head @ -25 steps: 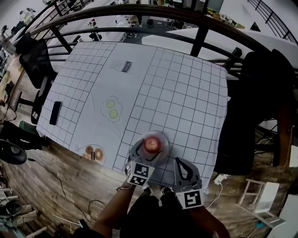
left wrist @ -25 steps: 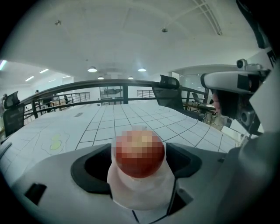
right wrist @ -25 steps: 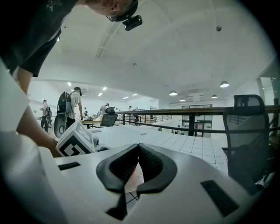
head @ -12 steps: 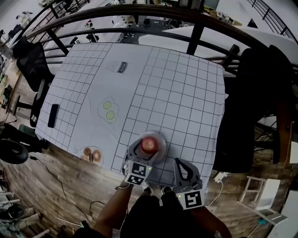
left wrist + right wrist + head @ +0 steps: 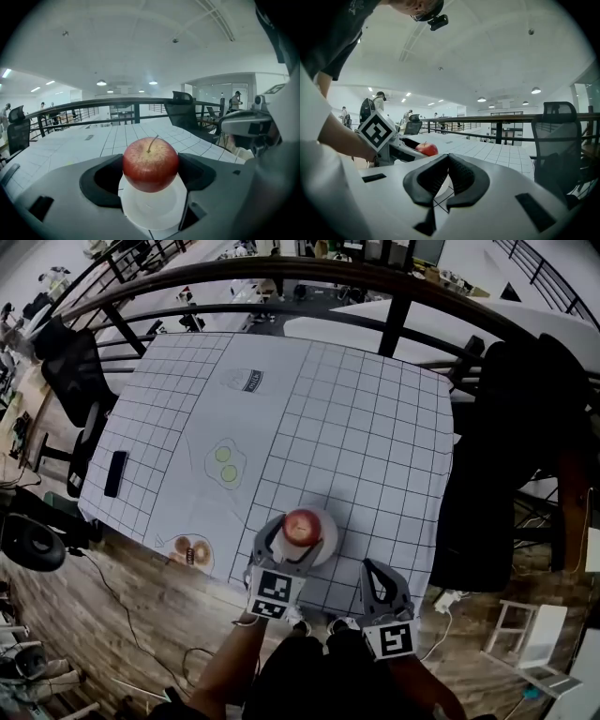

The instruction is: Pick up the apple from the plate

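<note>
Red apple [image 5: 150, 161] clamped in left gripper [image 5: 151, 169] jaws over white plate [image 5: 151, 208]; right gripper [image 5: 446, 179] jaws closed, empty.

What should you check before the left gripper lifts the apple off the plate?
1. Apple sits between the left gripper's jaws: ok.
2. Both jaws touch the apple: ok.
3. Apple already clear of the plate: cannot tell.
4. Right gripper shut, empty and apart from the plate: ok.
5. Nothing over the apple to block a lift: ok.
</note>
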The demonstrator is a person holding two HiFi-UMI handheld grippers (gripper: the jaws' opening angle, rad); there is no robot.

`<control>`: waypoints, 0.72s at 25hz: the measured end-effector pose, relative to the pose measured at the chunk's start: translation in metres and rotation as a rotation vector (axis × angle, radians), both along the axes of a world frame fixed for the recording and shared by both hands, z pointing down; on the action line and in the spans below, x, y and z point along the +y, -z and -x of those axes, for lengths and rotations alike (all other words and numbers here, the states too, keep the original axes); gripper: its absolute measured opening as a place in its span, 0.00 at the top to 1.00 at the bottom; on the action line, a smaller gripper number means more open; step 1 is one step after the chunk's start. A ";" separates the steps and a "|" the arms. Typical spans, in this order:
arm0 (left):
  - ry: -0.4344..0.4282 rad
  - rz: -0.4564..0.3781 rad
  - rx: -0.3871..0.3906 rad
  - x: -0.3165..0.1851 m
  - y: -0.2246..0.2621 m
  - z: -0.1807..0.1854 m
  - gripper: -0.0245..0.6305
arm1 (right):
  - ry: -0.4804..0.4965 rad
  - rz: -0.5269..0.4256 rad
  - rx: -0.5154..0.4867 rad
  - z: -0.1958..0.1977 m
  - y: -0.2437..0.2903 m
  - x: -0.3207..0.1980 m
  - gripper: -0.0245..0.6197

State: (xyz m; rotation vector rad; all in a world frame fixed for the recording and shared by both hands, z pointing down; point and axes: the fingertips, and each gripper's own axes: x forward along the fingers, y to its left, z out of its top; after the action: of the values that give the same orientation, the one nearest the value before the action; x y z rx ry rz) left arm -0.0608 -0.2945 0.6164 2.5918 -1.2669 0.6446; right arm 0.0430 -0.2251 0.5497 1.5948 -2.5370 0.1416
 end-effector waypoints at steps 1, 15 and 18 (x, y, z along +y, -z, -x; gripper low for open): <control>0.000 -0.006 0.002 0.002 0.008 0.000 0.38 | -0.002 -0.005 0.000 -0.001 0.003 0.000 0.93; 0.021 -0.086 0.076 0.038 0.105 0.000 0.38 | 0.037 -0.138 0.015 0.009 0.059 -0.003 0.93; 0.022 -0.091 0.079 0.049 0.110 0.000 0.38 | 0.045 -0.158 0.016 0.011 0.068 -0.003 0.93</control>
State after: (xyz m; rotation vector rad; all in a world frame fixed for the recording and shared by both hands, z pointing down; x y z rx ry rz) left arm -0.0608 -0.2455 0.5065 2.6429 -1.3273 0.4871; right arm 0.0319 -0.2281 0.4814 1.5825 -2.6283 -0.0782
